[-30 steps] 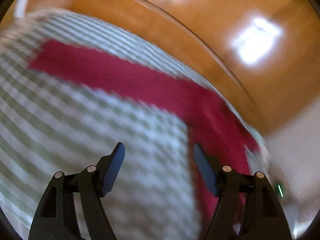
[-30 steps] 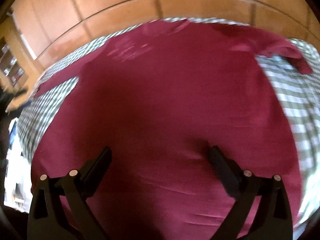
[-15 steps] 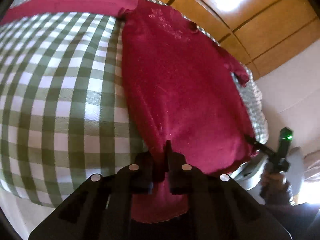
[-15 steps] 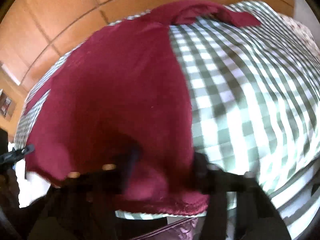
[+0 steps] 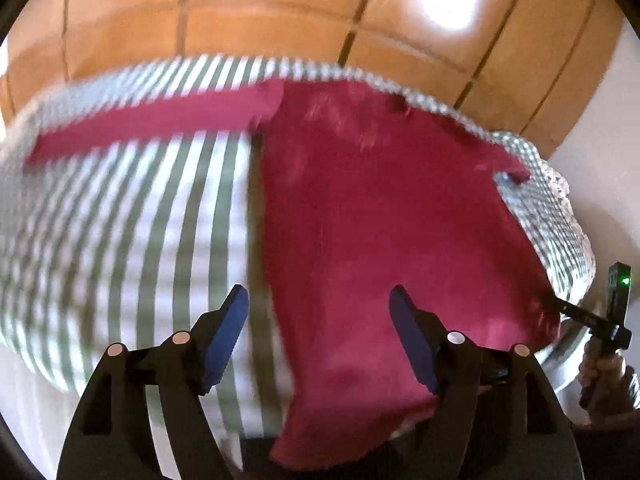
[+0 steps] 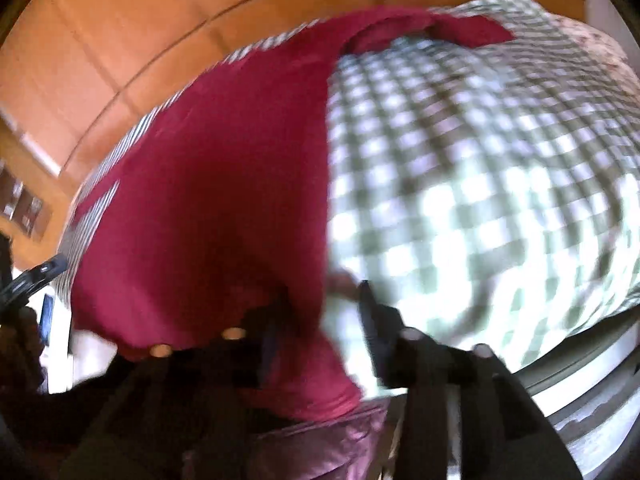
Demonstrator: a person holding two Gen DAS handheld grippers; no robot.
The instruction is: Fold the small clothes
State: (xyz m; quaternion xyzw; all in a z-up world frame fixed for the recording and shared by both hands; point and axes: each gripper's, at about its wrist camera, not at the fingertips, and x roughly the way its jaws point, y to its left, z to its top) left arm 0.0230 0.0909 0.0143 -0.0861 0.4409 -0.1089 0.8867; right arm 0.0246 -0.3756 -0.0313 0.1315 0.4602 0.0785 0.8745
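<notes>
having let go, both grippers [image 5: 318,336] reopen over red garment [image 5: 380,220].

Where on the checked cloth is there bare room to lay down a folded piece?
Bare checked cloth lies left of the red garment, below its outstretched sleeve. In the right wrist view, another wide patch lies right of the garment. The near edge is crowded: both tools work at the hem.

Red garment [image 5: 372,216]: soft matt knit cloth, slightly fuzzy. Checked sheet [image 5: 132,216]: green-white woven cloth, matt. Wood panels [image 5: 280,12], upper frame: orange, glossy, glare patches. Left gripper [image 5: 318,336]: matt black plastic, blue ridged pads [image 5: 226,336], shiny metal rivets.
</notes>
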